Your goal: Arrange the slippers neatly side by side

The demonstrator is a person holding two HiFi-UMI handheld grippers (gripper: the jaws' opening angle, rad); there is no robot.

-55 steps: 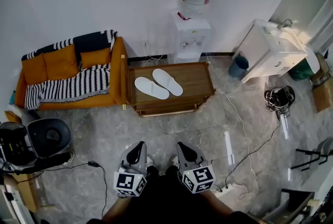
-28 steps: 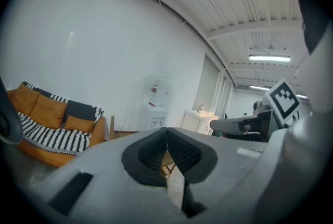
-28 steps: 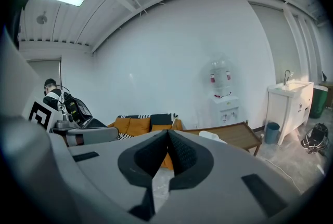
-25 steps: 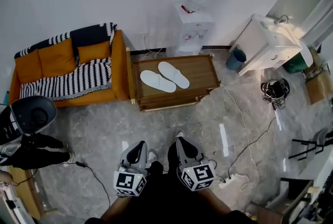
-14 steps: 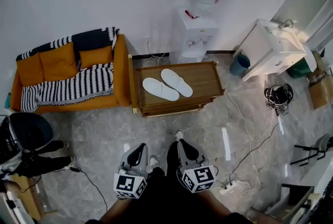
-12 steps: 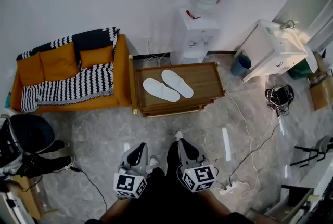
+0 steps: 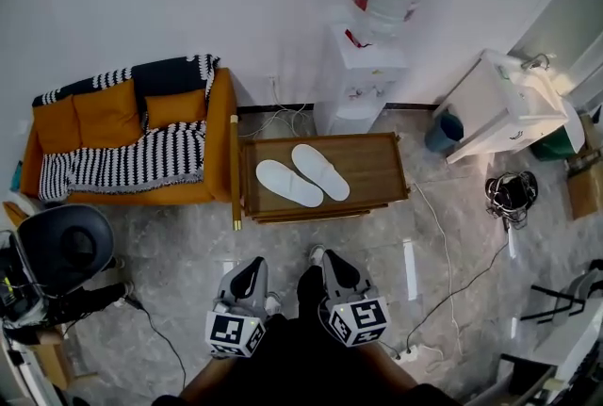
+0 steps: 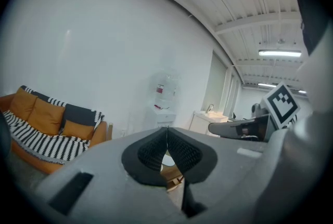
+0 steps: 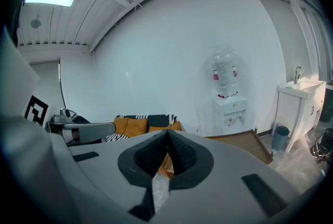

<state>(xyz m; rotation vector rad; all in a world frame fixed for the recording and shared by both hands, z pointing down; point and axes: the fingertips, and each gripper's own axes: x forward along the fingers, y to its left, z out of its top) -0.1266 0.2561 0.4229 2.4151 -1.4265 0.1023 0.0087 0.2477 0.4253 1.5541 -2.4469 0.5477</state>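
Both claws are empty with their pads pressed together. The left gripper (image 7: 252, 266) and the right gripper (image 7: 330, 259) sit side by side low in the head view, close to the person's body and pointing ahead over the grey floor (image 7: 188, 244).

Beyond a stretch of bare floor stands the low wooden table (image 7: 388, 170), and the two white slippers (image 7: 301, 178) lie on its top towards the left. They lie close together but at a slant to each other, not parallel.

This looks like the approach: nothing is gripped and the table is well apart from both grippers. The next move calls for closing that gap, opening one claw, and taking one slipper by its edge to turn it in line with the other.

Farther back, the orange sofa (image 7: 122, 136) stands to the table's left and the water dispenser (image 7: 363, 84) against the wall.

Only the head view shows how the slippers lie. Each gripper view confirms the pads meet with nothing between, which the head view cannot show.
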